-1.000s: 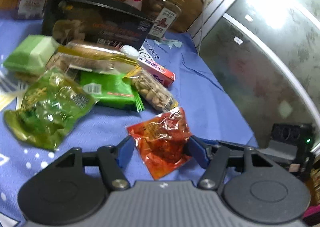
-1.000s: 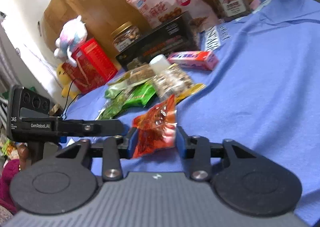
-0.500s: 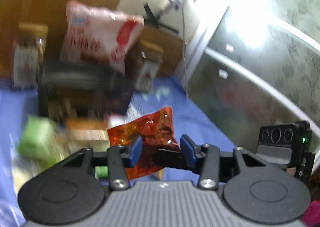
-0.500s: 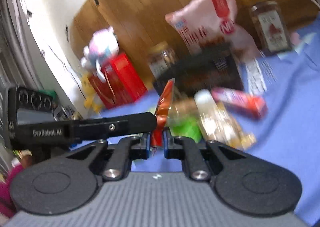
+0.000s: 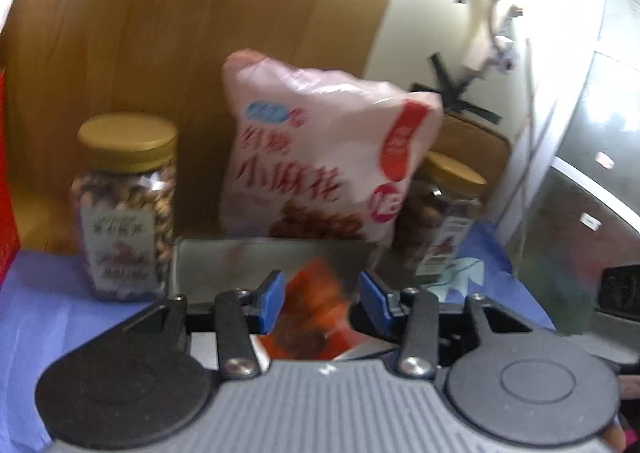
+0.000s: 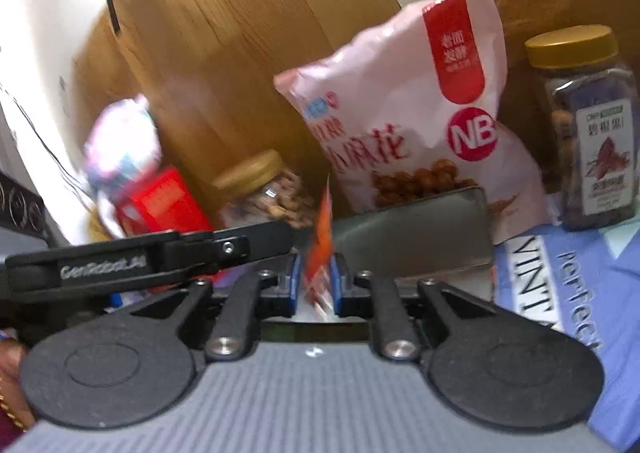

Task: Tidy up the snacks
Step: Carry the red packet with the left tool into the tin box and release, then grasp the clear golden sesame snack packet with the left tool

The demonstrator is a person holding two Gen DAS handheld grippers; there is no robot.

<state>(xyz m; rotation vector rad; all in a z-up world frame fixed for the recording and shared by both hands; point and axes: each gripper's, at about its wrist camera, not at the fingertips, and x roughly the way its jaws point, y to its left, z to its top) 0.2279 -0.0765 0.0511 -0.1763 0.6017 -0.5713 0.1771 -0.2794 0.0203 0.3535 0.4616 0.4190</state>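
My right gripper (image 6: 314,281) is shut on a small orange-red snack packet (image 6: 321,241) and holds it on edge above the black box (image 6: 412,233). The packet also shows blurred in the left wrist view (image 5: 316,313), between the blue pads of my left gripper (image 5: 322,303), which stands open around it without pinching it. The left gripper's arm (image 6: 152,257) crosses the right wrist view at left.
A big pink snack bag (image 5: 320,165) leans behind the black box (image 5: 240,265). Gold-lidded jars stand left (image 5: 126,205) and right (image 5: 444,213) of it. A red box (image 6: 160,205) and a plush toy (image 6: 120,141) are far left. Blue cloth (image 6: 560,273) covers the table.
Both grippers rose and tilted up from the cloth. The right gripper closed on the orange-red packet and lifted it off the table; the left jaws stayed apart.
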